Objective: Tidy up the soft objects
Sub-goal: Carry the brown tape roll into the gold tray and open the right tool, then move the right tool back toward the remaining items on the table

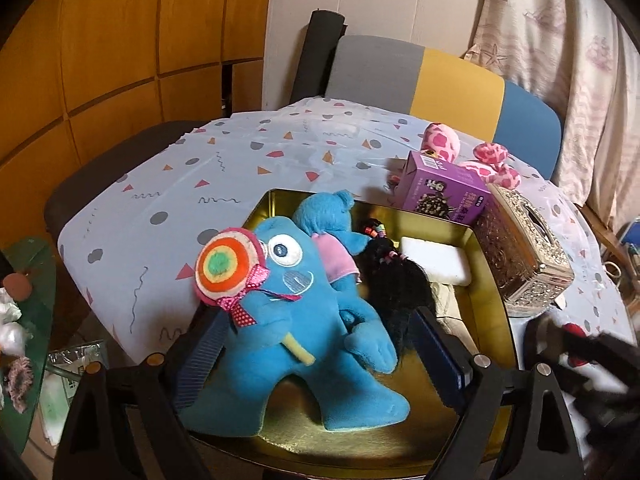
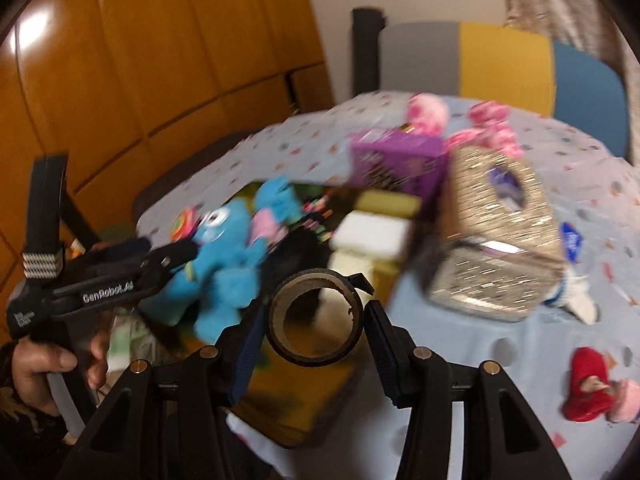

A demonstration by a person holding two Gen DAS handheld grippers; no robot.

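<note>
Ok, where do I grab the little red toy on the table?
Probably grip the red toy across its plump middle, coming straight down from above. It lies flat on the tablecloth with bare cloth around it, leaving room either side. The view is too blurred for finer detail.

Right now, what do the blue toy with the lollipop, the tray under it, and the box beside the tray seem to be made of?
The blue toy looks like fleece plush: fuzzy, matte, stitched face. The tray seems gold-coloured metal: glossy walls that mirror things. The box looks like embossed silvery metal or metallised plastic; I cannot tell which.
</note>
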